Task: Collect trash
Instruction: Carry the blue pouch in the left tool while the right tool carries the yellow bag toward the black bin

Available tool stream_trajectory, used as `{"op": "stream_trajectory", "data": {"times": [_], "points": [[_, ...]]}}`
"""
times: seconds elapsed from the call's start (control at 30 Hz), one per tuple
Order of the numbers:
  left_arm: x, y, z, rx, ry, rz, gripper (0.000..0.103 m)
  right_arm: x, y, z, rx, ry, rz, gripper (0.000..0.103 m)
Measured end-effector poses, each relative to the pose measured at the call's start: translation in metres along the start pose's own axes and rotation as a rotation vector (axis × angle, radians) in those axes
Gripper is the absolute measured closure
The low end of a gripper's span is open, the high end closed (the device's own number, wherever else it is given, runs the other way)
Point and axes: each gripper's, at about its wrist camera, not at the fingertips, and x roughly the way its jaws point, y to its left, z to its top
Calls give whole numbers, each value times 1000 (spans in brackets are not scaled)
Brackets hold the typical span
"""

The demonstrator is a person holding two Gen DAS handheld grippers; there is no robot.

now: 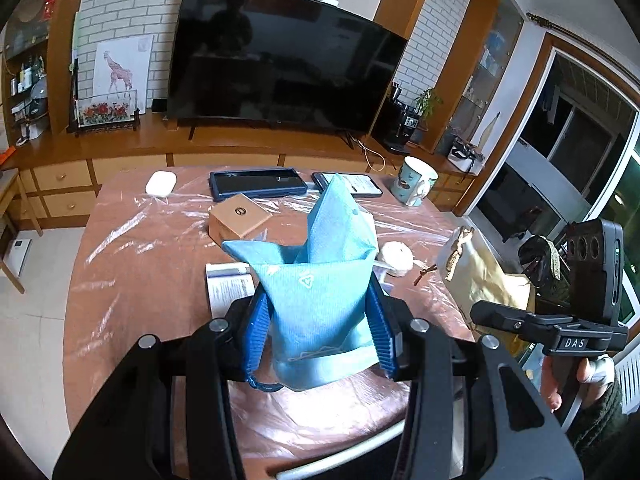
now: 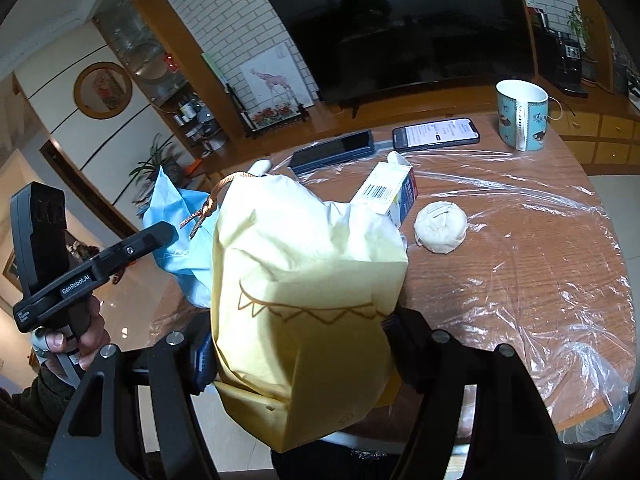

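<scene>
Holding a bag in each tool, we are ready to pick up trash. Our left tool (image 1: 316, 336) squeezes the blue bag (image 1: 320, 288) and our right tool (image 2: 300, 356) squeezes the yellow bag (image 2: 308, 280). A crumpled tissue ball (image 2: 440, 227) and a small carton (image 2: 394, 192) sit on the worktop (image 2: 520, 280) just past the yellow bag. We think we should keep both bags upright and their tops open.

Yellow bag (image 2: 304, 300) hides right claw (image 2: 296, 356) (mostly).
</scene>
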Motion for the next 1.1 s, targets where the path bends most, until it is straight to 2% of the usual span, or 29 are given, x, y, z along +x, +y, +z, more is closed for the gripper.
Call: {"op": "stream_trajectory", "data": {"times": [0.2,0.43,0.77,1.1], "points": [[-21,-19,-20,-13,-2,-3,57,-33,-3,-20,-9,-7,32,35],[-37,-48,-49,9,25,-16,57,-57,-2,-55,-36,36,53,35],[-47,-79,-98,9,85,-42,57,-59,-4,-101,-26,126,74,35],[-34,-96,-135,54,178,-27,57,-45,-5,-131,-38,208,41,35]]}}
